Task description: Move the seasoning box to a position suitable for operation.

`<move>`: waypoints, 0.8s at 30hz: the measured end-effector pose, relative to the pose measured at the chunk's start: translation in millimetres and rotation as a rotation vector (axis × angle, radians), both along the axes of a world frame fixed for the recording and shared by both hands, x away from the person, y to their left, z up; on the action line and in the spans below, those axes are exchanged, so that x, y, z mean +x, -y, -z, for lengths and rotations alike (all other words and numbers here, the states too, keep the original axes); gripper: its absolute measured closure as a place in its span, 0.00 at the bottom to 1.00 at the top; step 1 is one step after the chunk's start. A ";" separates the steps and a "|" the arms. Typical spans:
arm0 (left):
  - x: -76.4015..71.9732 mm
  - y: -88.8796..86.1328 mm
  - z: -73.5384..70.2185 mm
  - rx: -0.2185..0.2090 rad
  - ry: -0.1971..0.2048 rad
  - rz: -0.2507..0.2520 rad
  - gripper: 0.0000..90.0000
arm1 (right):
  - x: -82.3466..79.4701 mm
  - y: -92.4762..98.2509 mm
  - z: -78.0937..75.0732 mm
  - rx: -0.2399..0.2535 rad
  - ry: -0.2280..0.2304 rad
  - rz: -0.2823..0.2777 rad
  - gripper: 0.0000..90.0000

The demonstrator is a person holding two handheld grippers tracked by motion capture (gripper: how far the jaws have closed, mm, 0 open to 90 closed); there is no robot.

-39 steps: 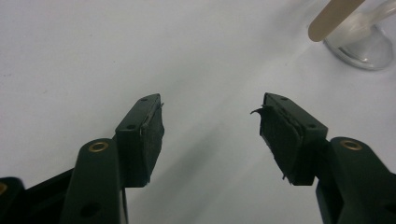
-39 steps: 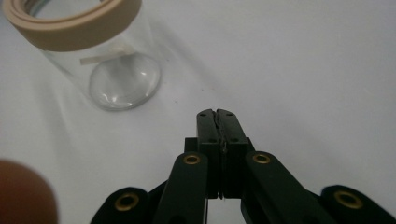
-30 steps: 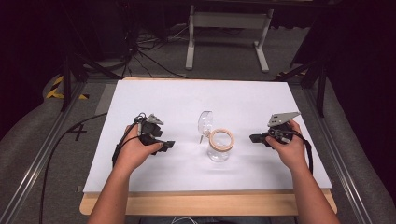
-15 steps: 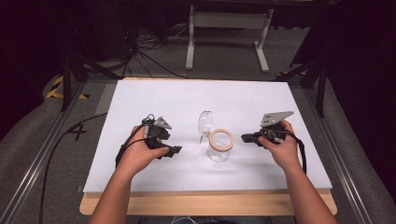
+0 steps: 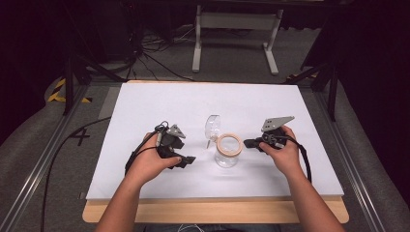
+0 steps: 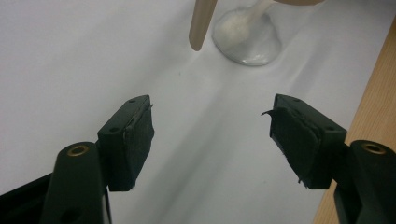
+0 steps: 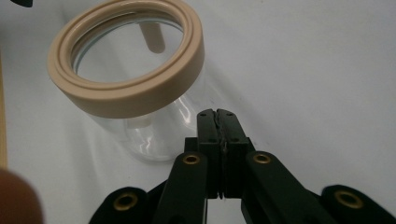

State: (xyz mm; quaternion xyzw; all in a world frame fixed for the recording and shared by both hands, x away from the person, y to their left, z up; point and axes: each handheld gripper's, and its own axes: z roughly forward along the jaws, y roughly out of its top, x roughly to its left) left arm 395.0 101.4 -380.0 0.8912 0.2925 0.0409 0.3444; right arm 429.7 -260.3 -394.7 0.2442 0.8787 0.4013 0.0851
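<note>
Left gripper view: left gripper (image 6: pixel 212 140) jaws stand wide apart, nothing between the pads (image 6: pixel 140 140); white table cover (image 6: pixel 70 56) beneath, wooden table edge (image 6: pixel 373 93) along the right side. Ahead of the jaws, the base of a clear glass jar (image 6: pixel 247 39) and a beige stick-like piece (image 6: pixel 201 23) beside it.

Right gripper view: right gripper (image 7: pixel 218 116) jaws pressed together, pads touching, holding nothing. Tips sit just beside the jar (image 7: pixel 140 130), near its lower wall; cannot tell whether they touch it. Jar stands upright, mouth open, with a beige ring (image 7: pixel 126 60) around the rim.

High view: left gripper (image 5: pixel 186 158) in the left hand (image 5: pixel 152 162), low on the cover, near the jar's left side. Right gripper (image 5: pixel 249 143) in the right hand (image 5: pixel 283 150), tips pointing at the jar (image 5: pixel 227 152) from its right. Jar sits at mid-table, between the two grippers. A clear lid-like piece (image 5: pixel 212 126) stands just behind the jar.
</note>
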 end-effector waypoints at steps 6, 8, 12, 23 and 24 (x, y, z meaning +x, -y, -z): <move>1.9 -2.7 1.5 -0.007 -0.007 -0.016 0.34 | -0.9 -7.1 2.9 -0.005 -0.009 -0.025 1.00; 2.6 -4.0 1.3 -0.001 -0.015 -0.016 0.34 | -1.8 -9.9 3.8 -0.013 -0.011 -0.031 1.00; 3.8 -5.1 2.1 -0.005 -0.007 -0.022 0.34 | -3.2 -11.7 5.1 -0.032 -0.007 -0.026 1.00; 4.2 -5.0 3.4 -0.018 -0.016 -0.025 0.34 | -8.4 -15.0 5.8 -0.052 -0.028 -0.069 1.00; 4.6 -5.1 3.6 -0.019 -0.011 -0.026 0.34 | -9.1 -15.6 6.0 -0.050 -0.033 -0.075 1.00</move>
